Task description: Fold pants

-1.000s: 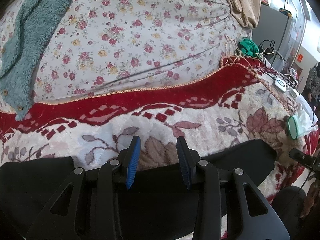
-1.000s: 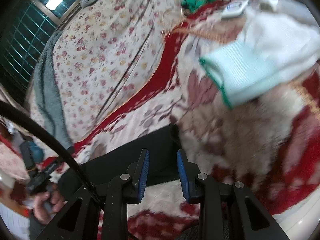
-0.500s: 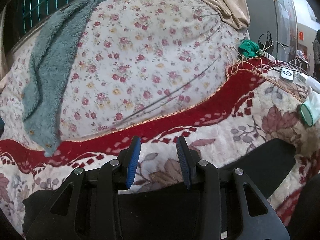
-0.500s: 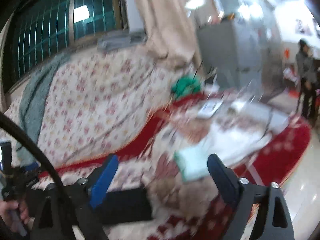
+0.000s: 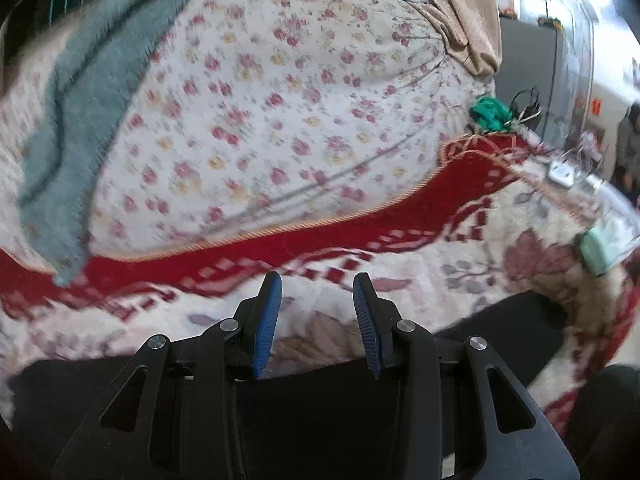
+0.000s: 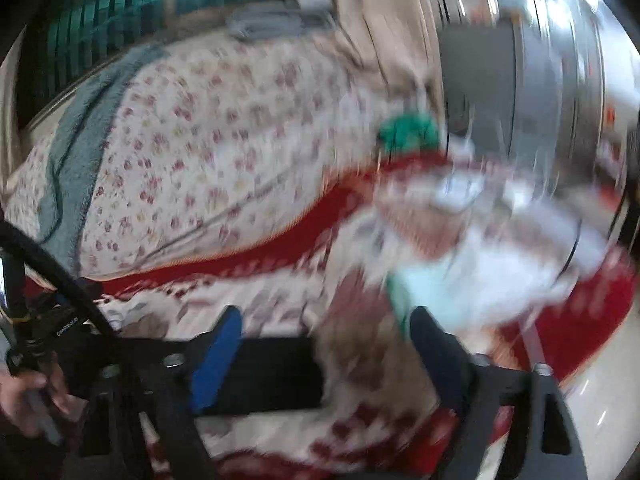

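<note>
Now, between folds: my right gripper (image 6: 320,344) stands with its jaws spread wide and nothing between them; they have just been opening and have eased back a touch. My left gripper (image 5: 316,320) has its blue pads (image 5: 266,320) partly apart, with only the blanket's pile showing in the gap, so it grips nothing.

The pants (image 5: 300,408), black, lie flat on the red-and-cream floral blanket (image 5: 400,240) as a long band running across the near edge of the bed. In the left view the band passes beneath the gripper and reaches toward the right, where one end (image 5: 520,320) sits near a pale green cloth (image 5: 596,248). In the right view a squared-off dark end (image 6: 276,376) shows just below the open jaws; this picture is smeared, so the cloth's edges are uncertain.

By my judgement, one laying-down has been finished and the right tool is free for a fresh hold. The next move calls for lowering a gripper onto one end of the band, pinching every layer together at the edge, and carrying it over toward the other end without dragging the blanket's pile along.
</note>
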Action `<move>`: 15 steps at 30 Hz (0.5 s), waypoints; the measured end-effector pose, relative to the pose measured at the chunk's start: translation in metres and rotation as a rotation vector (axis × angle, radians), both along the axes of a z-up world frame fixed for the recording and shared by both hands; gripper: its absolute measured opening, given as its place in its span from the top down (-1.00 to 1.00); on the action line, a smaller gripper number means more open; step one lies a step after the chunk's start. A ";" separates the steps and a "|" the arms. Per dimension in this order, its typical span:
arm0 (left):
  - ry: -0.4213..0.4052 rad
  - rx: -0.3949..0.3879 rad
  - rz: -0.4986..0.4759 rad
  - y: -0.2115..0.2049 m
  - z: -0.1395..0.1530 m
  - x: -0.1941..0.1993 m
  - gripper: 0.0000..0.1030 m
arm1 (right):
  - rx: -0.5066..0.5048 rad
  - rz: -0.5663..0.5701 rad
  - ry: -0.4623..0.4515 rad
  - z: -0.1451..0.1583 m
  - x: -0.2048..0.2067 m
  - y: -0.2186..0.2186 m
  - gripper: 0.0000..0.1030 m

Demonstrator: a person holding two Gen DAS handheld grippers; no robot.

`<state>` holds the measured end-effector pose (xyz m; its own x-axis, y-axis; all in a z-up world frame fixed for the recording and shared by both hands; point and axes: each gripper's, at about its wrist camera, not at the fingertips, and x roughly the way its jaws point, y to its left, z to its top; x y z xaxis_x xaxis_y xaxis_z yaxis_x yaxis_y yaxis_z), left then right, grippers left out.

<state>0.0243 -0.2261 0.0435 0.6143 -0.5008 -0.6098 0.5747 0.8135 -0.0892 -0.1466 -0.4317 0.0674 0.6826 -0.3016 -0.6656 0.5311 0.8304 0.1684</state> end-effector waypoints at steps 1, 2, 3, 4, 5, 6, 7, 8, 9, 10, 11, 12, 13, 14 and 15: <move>0.045 -0.002 -0.009 0.000 -0.001 0.004 0.31 | 0.069 -0.004 0.006 -0.009 0.002 -0.005 -0.27; 0.076 -0.005 -0.013 0.000 -0.002 0.006 0.31 | 0.187 -0.016 0.004 -0.024 0.002 -0.015 -0.26; 0.098 -0.013 -0.013 0.001 -0.003 0.009 0.31 | 0.262 -0.022 -0.005 -0.034 0.001 -0.021 -0.22; 0.111 -0.020 -0.008 0.002 -0.003 0.010 0.31 | 0.378 -0.022 -0.029 -0.048 -0.001 -0.028 -0.11; 0.116 -0.021 0.004 0.004 -0.003 0.011 0.31 | 0.446 -0.024 -0.042 -0.056 -0.002 -0.031 -0.09; 0.115 -0.019 0.012 0.005 -0.003 0.011 0.31 | 0.533 -0.032 -0.062 -0.065 -0.003 -0.037 -0.09; 0.111 -0.017 0.019 0.005 -0.002 0.010 0.31 | 0.586 -0.046 -0.076 -0.069 -0.005 -0.039 -0.09; 0.105 -0.012 0.025 0.005 -0.001 0.009 0.31 | 0.625 -0.059 -0.082 -0.073 -0.007 -0.041 -0.09; 0.099 -0.006 0.029 0.005 -0.001 0.008 0.31 | 0.679 -0.080 -0.081 -0.079 -0.008 -0.046 -0.09; 0.093 0.003 0.032 0.004 0.000 0.007 0.31 | 0.710 -0.096 -0.073 -0.081 -0.009 -0.047 -0.09; 0.087 0.012 0.030 0.003 0.000 0.006 0.31 | 0.759 -0.118 -0.055 -0.086 -0.010 -0.050 -0.09; 0.086 0.015 0.024 0.003 -0.001 0.006 0.31 | 0.801 -0.133 -0.023 -0.092 -0.009 -0.052 -0.09; 0.085 0.019 0.018 0.003 -0.001 0.006 0.31 | 0.827 -0.140 -0.004 -0.095 -0.007 -0.054 -0.09; 0.085 0.023 0.012 0.002 -0.002 0.005 0.31 | 0.871 -0.141 0.013 -0.101 -0.005 -0.055 -0.09; 0.085 0.024 0.006 0.002 -0.002 0.005 0.31 | 0.906 -0.139 0.023 -0.105 -0.003 -0.056 -0.09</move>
<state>0.0292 -0.2238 0.0413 0.5628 -0.4814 -0.6720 0.5606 0.8197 -0.1177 -0.1492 -0.4875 -0.0381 0.6626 0.2644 -0.7008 0.6276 0.3146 0.7121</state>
